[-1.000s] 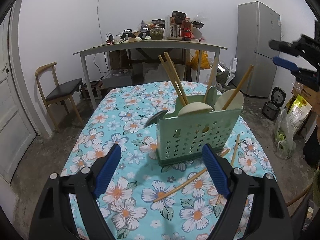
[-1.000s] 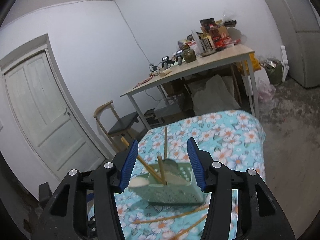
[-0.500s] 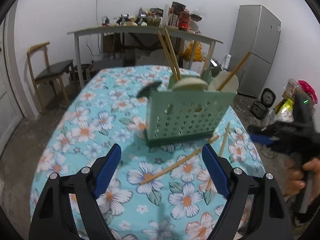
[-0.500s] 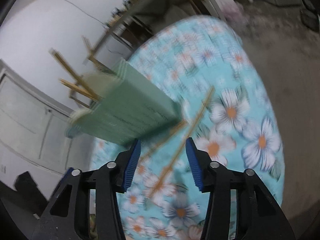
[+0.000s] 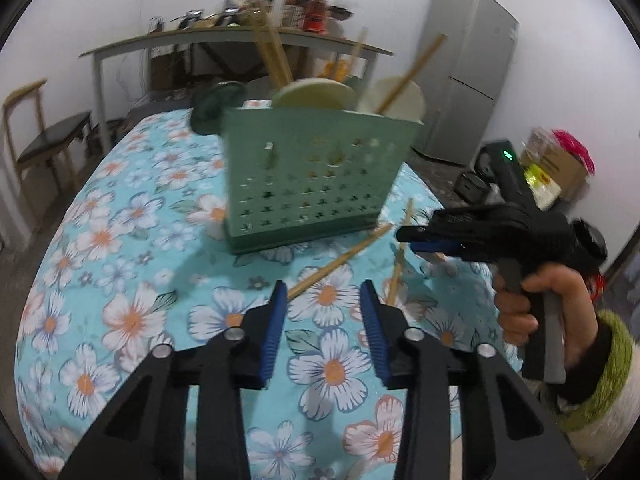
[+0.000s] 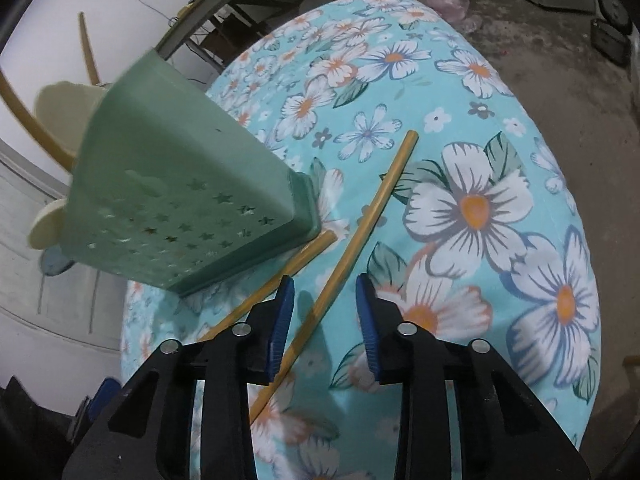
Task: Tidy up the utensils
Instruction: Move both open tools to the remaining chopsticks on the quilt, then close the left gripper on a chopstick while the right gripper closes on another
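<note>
Two chopsticks [image 6: 352, 240] lie loose on the flowered tablecloth [image 6: 480, 208], just beside the green holder [image 6: 180, 184], near the table's right edge. The right gripper [image 6: 324, 312] hangs low over one stick, its jaws released and on both sides of it, probably to pick it up for the holder. The left gripper [image 5: 324, 320] waits nearby, jaws released and empty.

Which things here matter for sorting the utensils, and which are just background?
Job:
- two loose chopsticks on the tablecloth
- green utensil holder
- right gripper, open over one chopstick
- left gripper, open

Background:
- fridge
- wooden chair
- cluttered side table
</note>
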Motion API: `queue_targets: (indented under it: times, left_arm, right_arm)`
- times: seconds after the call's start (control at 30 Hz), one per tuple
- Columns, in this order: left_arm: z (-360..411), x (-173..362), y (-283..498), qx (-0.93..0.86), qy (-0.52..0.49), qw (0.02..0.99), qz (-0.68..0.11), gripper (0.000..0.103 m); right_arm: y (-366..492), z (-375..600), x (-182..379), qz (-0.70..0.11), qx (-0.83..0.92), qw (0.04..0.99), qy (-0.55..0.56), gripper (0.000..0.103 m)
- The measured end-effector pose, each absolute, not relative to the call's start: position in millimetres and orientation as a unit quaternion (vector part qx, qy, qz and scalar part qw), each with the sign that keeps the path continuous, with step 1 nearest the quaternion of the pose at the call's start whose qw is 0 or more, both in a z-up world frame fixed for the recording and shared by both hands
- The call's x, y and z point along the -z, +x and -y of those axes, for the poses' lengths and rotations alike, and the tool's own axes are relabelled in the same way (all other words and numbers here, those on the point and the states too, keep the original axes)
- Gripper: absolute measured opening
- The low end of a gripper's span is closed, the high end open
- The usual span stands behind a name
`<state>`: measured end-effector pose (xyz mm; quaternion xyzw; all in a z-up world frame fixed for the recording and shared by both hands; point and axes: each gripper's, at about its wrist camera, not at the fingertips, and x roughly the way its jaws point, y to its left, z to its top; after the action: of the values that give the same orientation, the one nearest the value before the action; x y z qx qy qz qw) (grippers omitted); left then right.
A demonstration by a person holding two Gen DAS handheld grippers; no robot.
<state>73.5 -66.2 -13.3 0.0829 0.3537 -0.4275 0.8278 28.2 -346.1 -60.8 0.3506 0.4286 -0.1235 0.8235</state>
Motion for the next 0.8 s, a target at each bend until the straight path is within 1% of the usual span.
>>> queue_targets:
  times: [0.07, 0.33, 0.6, 0.8]
  left_arm:
    - [70.8, 16.4, 72.9, 0.433, 0.094, 0.825, -0.351, 0.031]
    - [91.0, 31.7, 83.5, 0.436, 0.151, 0.82, -0.338, 0.031]
    - [126.1, 55.6, 100.6, 0.434, 0.245, 0.802, -0.329, 0.031]
    - [140.0, 72.1, 108.0, 0.442, 0.274, 0.786, -0.334, 0.031]
  right_arm:
    - [30.6, 347.3, 65.3, -0.43, 0.129, 0.823, 0.35, 0.025]
    - [35.7, 355.6, 72.5, -0.424, 0.129, 0.82, 0.361, 0.015]
    - [27.5, 364.7, 78.1, -0.411, 0.119, 0.813, 0.395, 0.013]
    - [24.3, 366.2, 80.0, -0.404, 0.116, 0.809, 0.411, 0.012]
